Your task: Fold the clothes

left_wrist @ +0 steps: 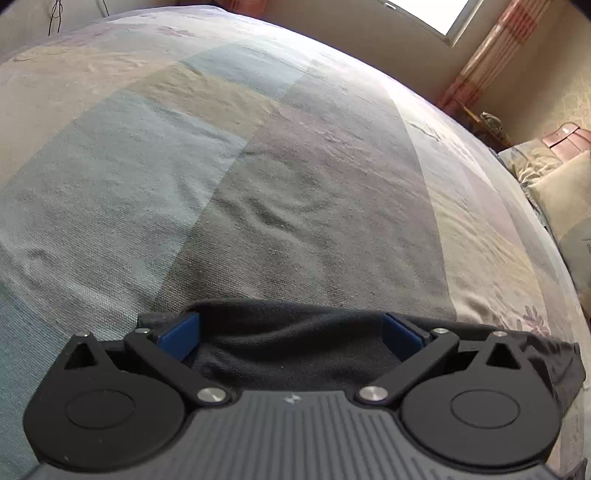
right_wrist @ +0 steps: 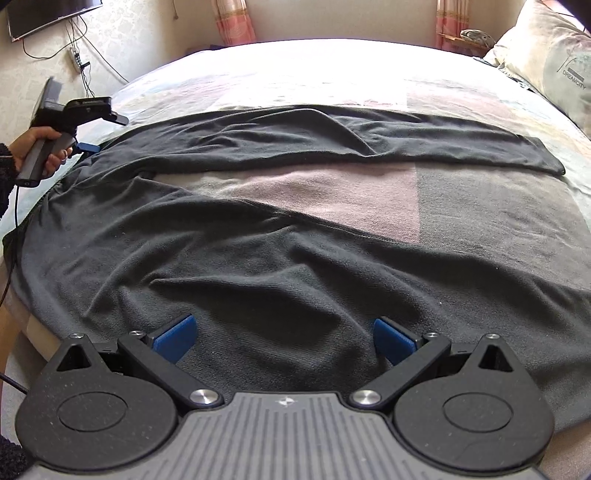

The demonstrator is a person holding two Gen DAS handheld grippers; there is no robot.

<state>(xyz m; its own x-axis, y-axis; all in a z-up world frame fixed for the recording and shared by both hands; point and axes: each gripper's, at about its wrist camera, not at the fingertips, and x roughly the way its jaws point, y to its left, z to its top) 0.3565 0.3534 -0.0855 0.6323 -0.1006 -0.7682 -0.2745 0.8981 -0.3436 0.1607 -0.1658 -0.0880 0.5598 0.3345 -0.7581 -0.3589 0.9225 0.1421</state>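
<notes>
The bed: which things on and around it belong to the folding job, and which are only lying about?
For the job:
- dark grey soft fabric trousers, spread flat
- left gripper, open
- right gripper, open
- patchwork pastel bedspread, the work surface

Lying about:
- pale printed pillow
- pink checked curtains
- white wall power strip

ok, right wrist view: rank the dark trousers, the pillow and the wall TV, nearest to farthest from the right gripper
1. dark trousers: directly under the right gripper, spread across the bed.
2. pillow: far right, at the bed's edge.
3. TV: upper left, on the wall beyond the bed.
</notes>
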